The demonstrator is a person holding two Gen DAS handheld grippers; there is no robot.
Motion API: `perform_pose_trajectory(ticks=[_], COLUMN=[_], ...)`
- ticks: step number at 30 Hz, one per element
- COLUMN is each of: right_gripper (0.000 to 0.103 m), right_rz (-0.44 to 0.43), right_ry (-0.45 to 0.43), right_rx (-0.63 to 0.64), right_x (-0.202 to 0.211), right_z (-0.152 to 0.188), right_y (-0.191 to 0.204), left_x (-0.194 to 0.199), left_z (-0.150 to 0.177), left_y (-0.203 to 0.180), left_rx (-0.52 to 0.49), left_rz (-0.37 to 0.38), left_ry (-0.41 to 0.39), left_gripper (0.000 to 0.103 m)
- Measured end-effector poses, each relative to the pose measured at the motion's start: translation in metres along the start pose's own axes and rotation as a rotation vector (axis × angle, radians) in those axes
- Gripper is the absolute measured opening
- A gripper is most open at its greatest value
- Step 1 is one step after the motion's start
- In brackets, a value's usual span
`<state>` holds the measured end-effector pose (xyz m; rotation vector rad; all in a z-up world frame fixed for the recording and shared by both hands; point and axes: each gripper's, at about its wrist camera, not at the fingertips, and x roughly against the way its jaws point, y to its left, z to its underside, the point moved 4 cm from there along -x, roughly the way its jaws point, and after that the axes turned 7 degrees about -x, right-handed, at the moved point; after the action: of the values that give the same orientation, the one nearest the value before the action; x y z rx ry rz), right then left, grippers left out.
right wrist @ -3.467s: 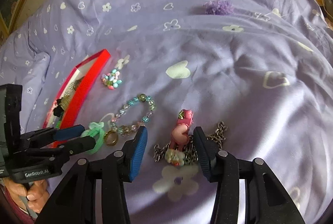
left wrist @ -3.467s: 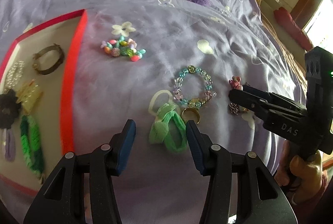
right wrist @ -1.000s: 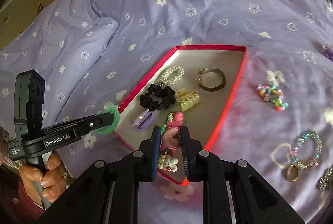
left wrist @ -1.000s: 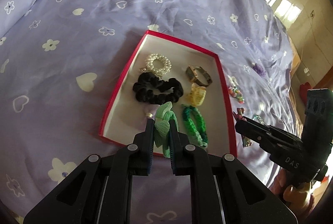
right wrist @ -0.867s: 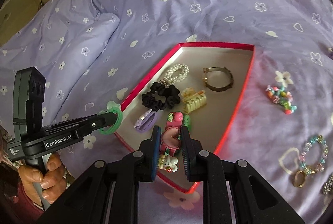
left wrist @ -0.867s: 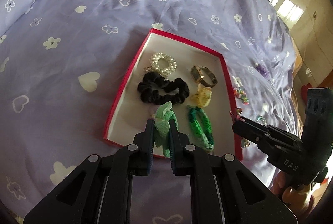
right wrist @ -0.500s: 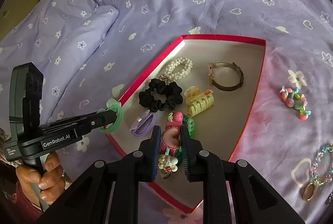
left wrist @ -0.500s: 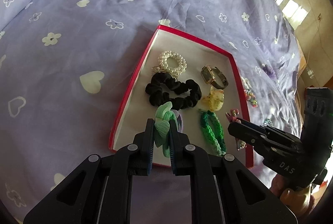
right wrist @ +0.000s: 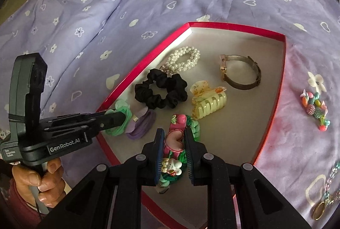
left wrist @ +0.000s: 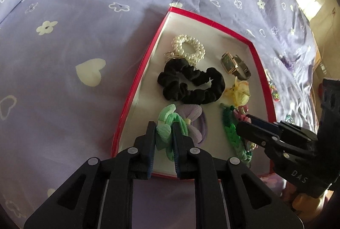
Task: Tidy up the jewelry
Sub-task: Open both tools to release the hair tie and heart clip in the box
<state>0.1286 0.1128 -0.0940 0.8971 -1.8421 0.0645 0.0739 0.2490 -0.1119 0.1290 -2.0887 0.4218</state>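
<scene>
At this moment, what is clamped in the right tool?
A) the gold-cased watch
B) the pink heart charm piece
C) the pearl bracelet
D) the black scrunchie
B: in the right wrist view the right tool is shut on the pink heart charm piece above the red tray, while the black scrunchie, watch and pearl bracelet lie loose in the tray.

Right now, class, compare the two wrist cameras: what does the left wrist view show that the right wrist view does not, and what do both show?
Only the left wrist view shows the watch's dark face and the window.

Only the right wrist view shows the gold ring, the colourful bead cluster in full, and the hand holding the left gripper.

Both show the red tray, black scrunchie, pearl bracelet and purple bedsheet.
</scene>
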Motion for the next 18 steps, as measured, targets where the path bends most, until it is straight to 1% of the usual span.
perform_pose_trajectory(ticks=[6, 8, 11, 15, 18], right_gripper=[0.020, 0.020, 0.021, 0.027, 0.027], right_rz=[-0.004, -0.005, -0.009, -0.012, -0.018], right_ry=[0.004, 0.007, 0.007, 0.000, -0.006], right_rx=[0.001, 0.002, -0.004, -0.014, -0.021], right_x=[-0.001, -0.001, 0.000, 0.004, 0.008], right_z=[-0.001, -0.001, -0.002, -0.001, 0.001], right_y=[0.000, 0.000, 0.000, -0.002, -0.002], left_x=[-0.002, -0.001, 0.002, 0.007, 0.010], left_z=[0.001, 0.001, 0.001, 0.001, 0.002], left_y=[-0.003, -0.004, -0.004, -0.004, -0.005], left_rx=[-0.023, -0.029, -0.031, -0.031, -0.032], left_rz=[-0.028, -0.036, -0.048, -0.054, -0.055], left_ry=[0.008, 0.007, 0.001, -0.002, -0.004], left_gripper=[0.017, 0.025, 0.034, 0.036, 0.038])
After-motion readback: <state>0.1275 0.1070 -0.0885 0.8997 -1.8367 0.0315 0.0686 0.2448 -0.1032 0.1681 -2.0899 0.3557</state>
